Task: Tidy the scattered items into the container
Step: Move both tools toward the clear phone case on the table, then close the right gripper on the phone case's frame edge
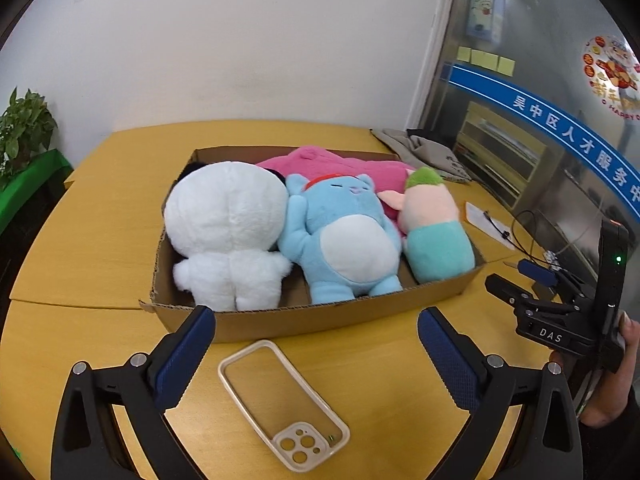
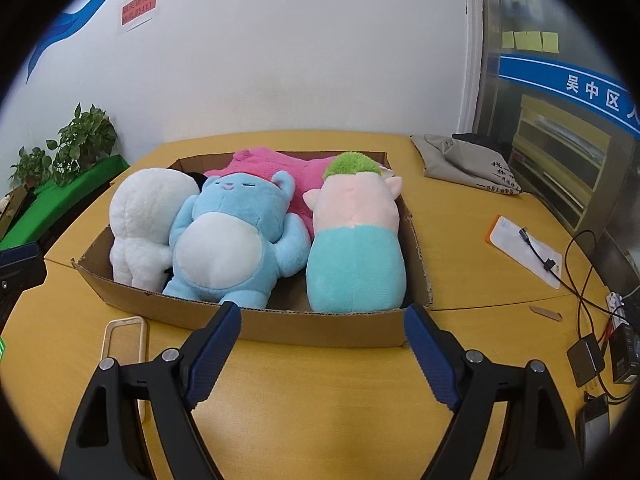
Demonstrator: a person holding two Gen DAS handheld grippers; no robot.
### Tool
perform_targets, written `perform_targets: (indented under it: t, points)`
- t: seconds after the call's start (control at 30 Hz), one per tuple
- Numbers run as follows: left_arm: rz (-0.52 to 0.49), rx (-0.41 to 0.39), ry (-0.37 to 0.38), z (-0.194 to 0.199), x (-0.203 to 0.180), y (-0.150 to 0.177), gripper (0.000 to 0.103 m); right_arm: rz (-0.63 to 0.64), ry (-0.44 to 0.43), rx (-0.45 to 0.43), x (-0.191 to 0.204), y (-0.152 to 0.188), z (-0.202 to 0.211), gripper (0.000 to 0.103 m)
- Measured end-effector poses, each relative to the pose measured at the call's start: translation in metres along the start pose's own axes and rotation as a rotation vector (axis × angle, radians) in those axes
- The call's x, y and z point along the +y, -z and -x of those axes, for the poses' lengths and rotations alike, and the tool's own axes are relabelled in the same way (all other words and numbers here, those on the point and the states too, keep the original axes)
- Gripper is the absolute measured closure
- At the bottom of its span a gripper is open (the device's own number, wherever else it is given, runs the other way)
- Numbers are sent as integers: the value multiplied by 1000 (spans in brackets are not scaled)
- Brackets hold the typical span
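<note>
Lettering "DAS" is showing on my right tongs [image 1: 516, 280]; both they and my left tongs [image 1: 316, 334] are hanging released. Plush toys [image 1: 344, 236] are lying inside the cardboard box [image 1: 320, 320]; phone case [image 1: 280, 404] is lying on the surface [image 1: 100, 240].

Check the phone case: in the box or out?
Out. The phone case lies flat on the table in front of the cardboard box, between the open left gripper's fingers, untouched.

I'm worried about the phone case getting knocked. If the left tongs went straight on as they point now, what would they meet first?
Probably the near wall of the cardboard box; the open left tongs seem to hang above the phone case, though depth is unclear.
</note>
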State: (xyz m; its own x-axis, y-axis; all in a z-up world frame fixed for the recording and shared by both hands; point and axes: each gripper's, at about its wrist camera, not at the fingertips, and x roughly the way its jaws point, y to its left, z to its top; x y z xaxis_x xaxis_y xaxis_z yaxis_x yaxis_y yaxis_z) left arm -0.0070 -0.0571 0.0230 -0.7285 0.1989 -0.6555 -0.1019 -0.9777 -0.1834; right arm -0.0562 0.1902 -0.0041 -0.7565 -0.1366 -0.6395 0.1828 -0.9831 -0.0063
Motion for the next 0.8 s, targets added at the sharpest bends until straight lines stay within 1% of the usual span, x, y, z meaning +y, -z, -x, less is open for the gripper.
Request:
perform_targets:
  t: [0.07,0.13,0.23,0.3,0.4,0.43,0.47,0.5,0.53,0.57,0.6,0.63,0.67,0.7,0.73,0.77,0.8]
  points:
    - [-8,19,28,-2,4,5,0,-4,-17,2,4,4,5,19]
    - [-6,43,61,-6,14,13,0,-9,-59,20,12,11,7,19]
    - [-7,109,91,-22,31,26,0,45,-179,76,42,35,5,19]
    - [4,162,81,-39,43,36,2,75,-256,123,67,54,-2,19]
    - [19,229,90,-62,56,50,5,119,-367,184,106,79,-16,21]
    - [25,248,88,-70,61,55,5,130,-387,200,116,85,-20,21]
    - [32,262,86,-75,63,59,7,139,-397,216,126,90,-26,23]
    - [43,281,84,-82,67,62,13,147,-403,231,135,94,-33,23]
    - [57,299,87,-88,71,64,21,153,-401,241,142,97,-39,24]
    - [73,315,93,-94,74,67,25,160,-391,251,146,100,-44,30]
    - [85,329,97,-98,76,69,32,172,-375,262,149,103,-51,36]
    - [90,344,97,-101,77,72,39,183,-361,273,151,106,-56,52]
    - [86,357,94,-105,76,75,41,189,-351,271,151,109,-59,59]
    - [79,368,91,-107,74,77,47,197,-339,263,151,110,-60,63]
    - [70,372,84,-107,72,79,54,211,-334,257,150,110,-59,72]
    - [57,367,73,-105,69,80,61,221,-341,257,150,111,-59,87]
    - [54,379,72,-104,65,81,75,229,-350,262,148,110,-59,93]
